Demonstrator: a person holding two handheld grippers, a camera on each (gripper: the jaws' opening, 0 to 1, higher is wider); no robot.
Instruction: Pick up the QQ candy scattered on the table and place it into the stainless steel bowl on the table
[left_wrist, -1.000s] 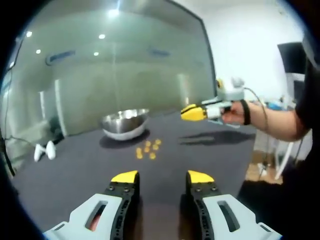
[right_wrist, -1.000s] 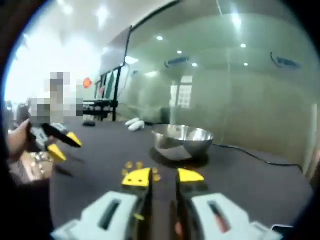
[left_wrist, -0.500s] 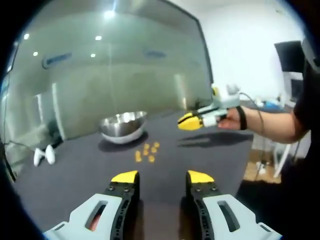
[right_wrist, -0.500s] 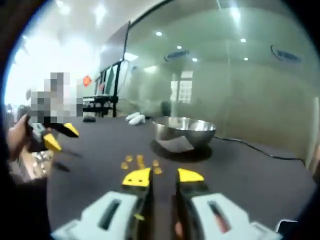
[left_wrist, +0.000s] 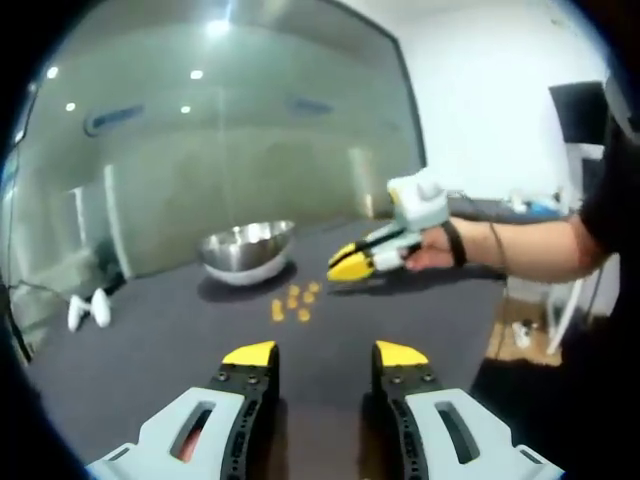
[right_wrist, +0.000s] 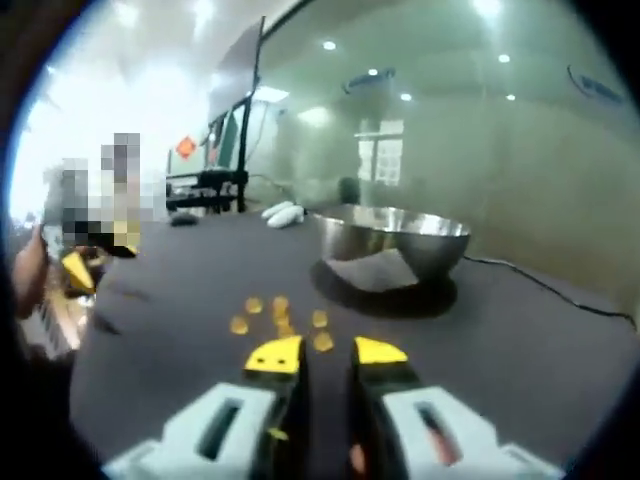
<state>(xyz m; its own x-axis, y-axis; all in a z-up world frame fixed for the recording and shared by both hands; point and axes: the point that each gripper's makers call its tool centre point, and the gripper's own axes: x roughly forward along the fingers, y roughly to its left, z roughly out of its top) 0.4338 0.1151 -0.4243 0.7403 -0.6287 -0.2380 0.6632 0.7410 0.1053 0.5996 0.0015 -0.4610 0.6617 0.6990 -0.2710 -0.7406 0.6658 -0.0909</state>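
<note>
On the dark table (right_wrist: 540, 340), just in front of the stainless steel bowl (right_wrist: 395, 238), lies a loose cluster of QQ candy (right_wrist: 282, 318), small yellow pieces close together but not touching the bowl. I take the bowl to be set that near so each piece needs only a short carry. From where I look, its inside is hidden behind the rim, so I cannot tell whether anything lies in it yet.

My right gripper (right_wrist: 311, 352) points low across the table at the candy, its yellow-tipped jaws parted by a narrow gap and holding nothing, the nearest piece just ahead of the tips. I judge it is lined up for the first pick. In the left gripper view it hangs close over the side of the candy away from the bowl.

My left gripper (left_wrist: 324, 353) waits well back from the bowl, jaws wide apart and empty, leaving the right one room to work.

Beyond the bowl, near the table's far edge, lie two small white objects (left_wrist: 88, 306), and behind the bowl stands a glass wall (left_wrist: 220, 150).
</note>
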